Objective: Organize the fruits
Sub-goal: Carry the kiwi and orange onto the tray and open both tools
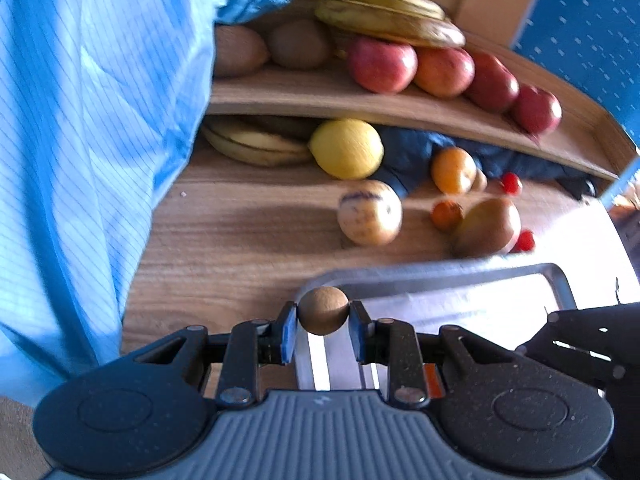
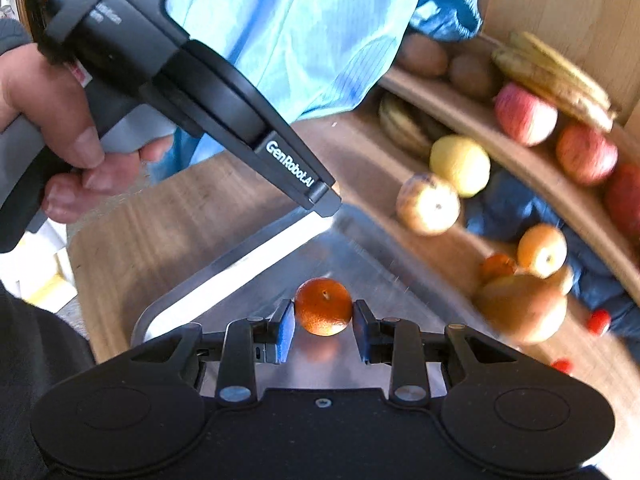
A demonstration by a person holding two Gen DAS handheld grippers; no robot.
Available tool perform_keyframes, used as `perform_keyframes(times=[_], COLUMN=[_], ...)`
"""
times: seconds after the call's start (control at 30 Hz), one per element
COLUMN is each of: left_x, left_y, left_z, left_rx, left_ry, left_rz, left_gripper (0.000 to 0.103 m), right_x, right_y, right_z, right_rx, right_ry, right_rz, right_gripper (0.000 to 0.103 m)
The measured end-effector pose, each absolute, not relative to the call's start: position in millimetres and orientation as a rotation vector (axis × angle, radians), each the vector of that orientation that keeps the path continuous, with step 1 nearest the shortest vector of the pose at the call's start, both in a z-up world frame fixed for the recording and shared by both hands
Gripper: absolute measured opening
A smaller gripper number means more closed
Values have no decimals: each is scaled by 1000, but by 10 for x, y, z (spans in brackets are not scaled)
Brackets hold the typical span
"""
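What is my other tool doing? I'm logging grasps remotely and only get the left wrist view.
Observer: The right tool is shut on a small orange.
Operator: Where is it relative to the tray?
Observer: It's over the metal tray; the orange's reflection shows on the tray floor beneath it.
Operator: And how does my left tool look from there?
Observer: The left tool reaches in from the upper left, and a hand grips its handle. Its tip is over the tray's far edge.

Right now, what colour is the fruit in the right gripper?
Orange, clearest in the right wrist view.
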State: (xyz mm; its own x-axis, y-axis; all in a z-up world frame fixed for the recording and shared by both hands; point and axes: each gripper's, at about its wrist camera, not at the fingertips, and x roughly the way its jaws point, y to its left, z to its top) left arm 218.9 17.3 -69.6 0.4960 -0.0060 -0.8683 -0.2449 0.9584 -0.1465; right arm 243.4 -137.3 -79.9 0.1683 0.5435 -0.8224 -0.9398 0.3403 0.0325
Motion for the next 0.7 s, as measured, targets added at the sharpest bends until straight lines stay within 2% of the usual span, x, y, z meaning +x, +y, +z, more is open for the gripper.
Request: perform_keyframes(times=[0.7], left_x=[1835], left_y=[-157], left_z=[-803], left_rx=[-196], left_ry=[1168], left_rz=[-34], left_gripper=[30], right_x=[2219], right_y=[-1609], right_z=[-917], right_rx=[-523], right_ry=[1019], right_rz=[1142], right_gripper=[33])
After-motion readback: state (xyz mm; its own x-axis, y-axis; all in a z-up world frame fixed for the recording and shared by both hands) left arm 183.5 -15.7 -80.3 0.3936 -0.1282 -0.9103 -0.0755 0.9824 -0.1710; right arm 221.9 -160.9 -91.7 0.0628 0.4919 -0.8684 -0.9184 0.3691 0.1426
